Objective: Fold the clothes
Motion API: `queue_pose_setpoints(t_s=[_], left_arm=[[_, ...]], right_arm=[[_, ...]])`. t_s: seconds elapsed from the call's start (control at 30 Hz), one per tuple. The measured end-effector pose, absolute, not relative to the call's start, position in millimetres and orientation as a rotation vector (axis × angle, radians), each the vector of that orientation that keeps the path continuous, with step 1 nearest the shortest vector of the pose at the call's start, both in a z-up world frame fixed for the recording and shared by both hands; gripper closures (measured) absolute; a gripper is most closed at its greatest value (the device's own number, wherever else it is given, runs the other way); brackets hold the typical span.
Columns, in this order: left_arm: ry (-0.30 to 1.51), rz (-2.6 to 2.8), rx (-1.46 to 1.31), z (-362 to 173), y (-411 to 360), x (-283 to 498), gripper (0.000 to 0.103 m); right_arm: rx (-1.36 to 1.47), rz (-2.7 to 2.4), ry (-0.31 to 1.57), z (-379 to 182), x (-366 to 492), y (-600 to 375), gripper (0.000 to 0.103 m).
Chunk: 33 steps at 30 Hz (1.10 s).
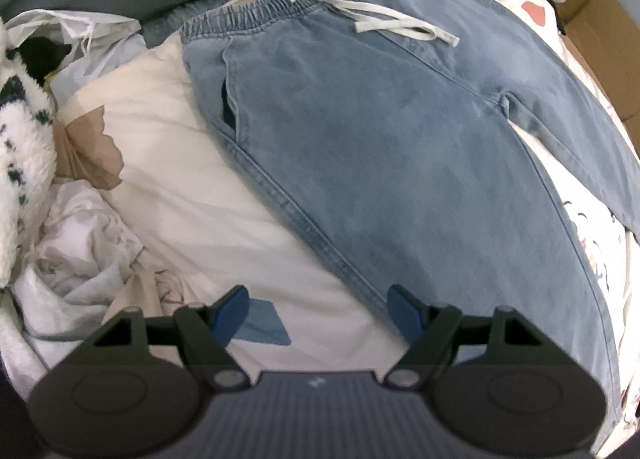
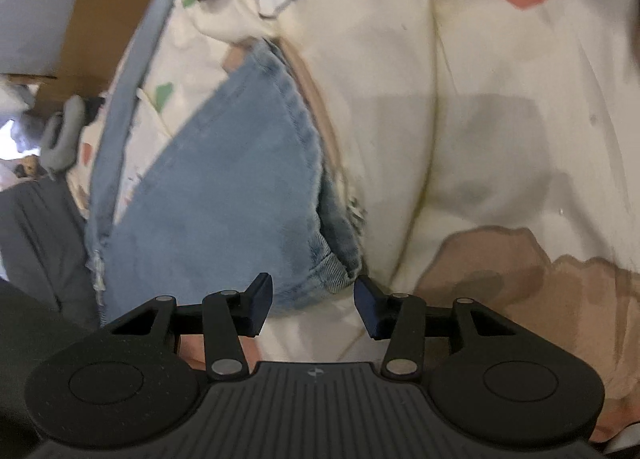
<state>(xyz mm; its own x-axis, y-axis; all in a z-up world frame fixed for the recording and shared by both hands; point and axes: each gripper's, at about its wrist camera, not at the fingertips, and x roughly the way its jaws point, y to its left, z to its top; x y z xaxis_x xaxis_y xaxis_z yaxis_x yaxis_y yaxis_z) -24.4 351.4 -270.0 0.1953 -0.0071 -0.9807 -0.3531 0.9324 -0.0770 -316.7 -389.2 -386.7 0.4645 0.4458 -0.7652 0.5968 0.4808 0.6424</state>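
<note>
Light blue jeans (image 1: 380,139) lie flat on the bed, elastic waistband (image 1: 272,7) and white drawstring (image 1: 380,17) at the far end. My left gripper (image 1: 318,299) hovers open over the near edge of one leg, its right fingertip (image 1: 404,307) above the denim seam and nothing between the jaws. In the right wrist view the end of a jeans leg (image 2: 224,187) lies on the cream cover. Its hem corner (image 2: 332,263) sits just ahead of my right gripper (image 2: 313,287). The jaws stand partly apart, and the pads do not press the cloth.
A cream duvet (image 1: 192,187) with brown and pink patches covers the bed. Crumpled white cloth (image 1: 80,259), a fluffy black-and-white item (image 1: 20,147) and a plastic bag (image 1: 80,31) lie at the left. Cardboard boxes (image 1: 592,31) stand beyond the right edge.
</note>
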Motion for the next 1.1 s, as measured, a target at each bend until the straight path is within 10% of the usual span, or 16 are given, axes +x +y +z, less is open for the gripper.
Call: queue_pose_setpoints(t_s=[0.7, 0.8, 1.1], left_arm=[[1.367, 0.243, -0.278, -261.5, 345.0, -27.6, 0.025], [1.362, 0.233, -0.284, -261.9, 341.3, -26.4, 0.025], [1.374, 0.186, -0.267, -263.4, 328.1, -26.1, 0.025]], right_arm=[[1.29, -0.176, 1.151, -424.6, -316.0, -391.3, 0.053], [1.248, -0.147, 1.156, -416.5, -310.9, -391.4, 0.083], [1.277, -0.126, 1.117, -408.2, -314.9, -398.4, 0.087]])
